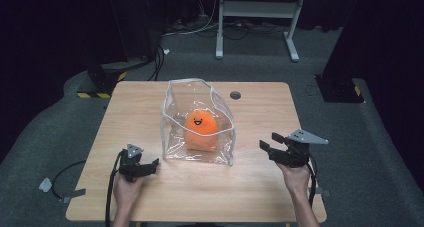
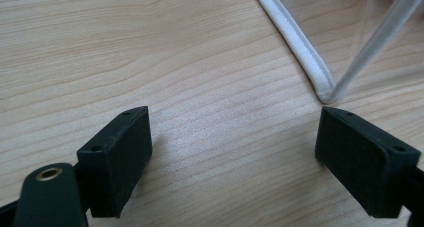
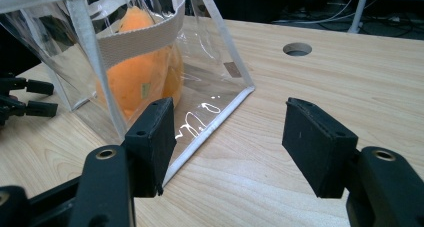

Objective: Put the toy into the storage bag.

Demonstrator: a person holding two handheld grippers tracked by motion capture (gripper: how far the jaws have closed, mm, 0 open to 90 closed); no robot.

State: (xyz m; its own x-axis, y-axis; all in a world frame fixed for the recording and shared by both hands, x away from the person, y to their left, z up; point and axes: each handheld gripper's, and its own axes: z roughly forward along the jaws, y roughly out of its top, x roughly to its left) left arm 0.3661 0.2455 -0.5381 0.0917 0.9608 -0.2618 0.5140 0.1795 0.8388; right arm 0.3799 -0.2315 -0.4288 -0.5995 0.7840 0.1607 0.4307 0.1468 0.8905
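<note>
On the wooden counter (image 1: 150, 207), a clear bag (image 1: 220, 107) holding an orange plush (image 1: 201, 129) stands mid-table; left hand-held gripper (image 1: 156, 162) and right hand-held gripper (image 1: 270, 141) flank it, both spread and empty, likely approaching; next, grasp the bag

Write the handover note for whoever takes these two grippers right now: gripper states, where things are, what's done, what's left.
Left gripper: open, empty, low over the table just off the near left corner of the bag.
Right gripper: open, empty, to the right of the bag, jaws pointing at it.
Bag: clear, white-trimmed, standing open mid-table, apart from both grippers.
Orange plush: inside the bag, smiling face up.
Done: the plush sits in the bag.
Left: nothing is gripped yet; whichever way the bag is handled next, probably take its rim or strap first.
</note>
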